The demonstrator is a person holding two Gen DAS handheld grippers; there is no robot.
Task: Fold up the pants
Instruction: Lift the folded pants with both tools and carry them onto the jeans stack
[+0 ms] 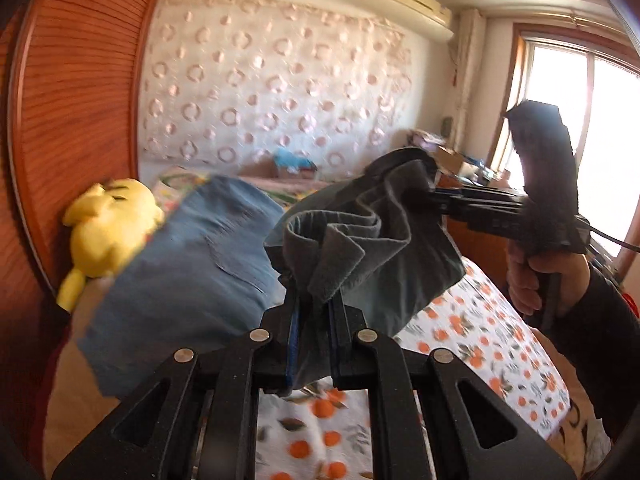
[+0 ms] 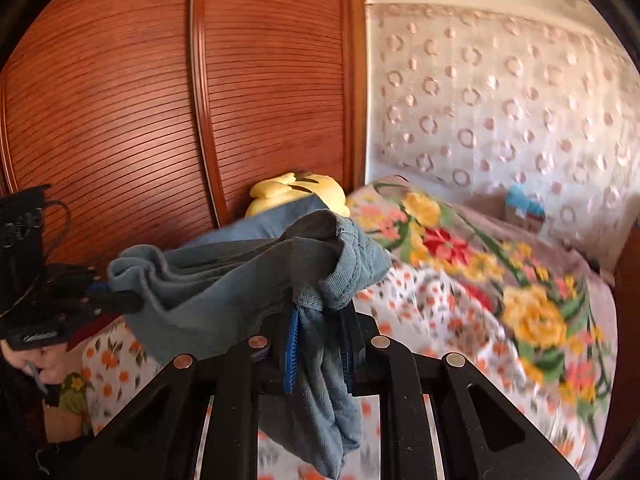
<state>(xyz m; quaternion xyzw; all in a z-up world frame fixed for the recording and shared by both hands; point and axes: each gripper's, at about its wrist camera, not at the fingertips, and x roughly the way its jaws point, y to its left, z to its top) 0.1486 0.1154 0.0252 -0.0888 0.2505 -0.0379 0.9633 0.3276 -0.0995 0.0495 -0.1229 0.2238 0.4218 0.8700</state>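
Both grippers are up off the bed (image 1: 472, 320): the left gripper (image 1: 314, 304) is clamped on one bunched edge of the grey pants (image 1: 372, 240), the right gripper (image 2: 320, 320) on the other, cloth stretched between them.

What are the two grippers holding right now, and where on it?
Both hold the grey pants: the left gripper clamps a bunched edge, the right gripper clamps another. The cloth spans between them above the bed. Which part of the pants is unclear.
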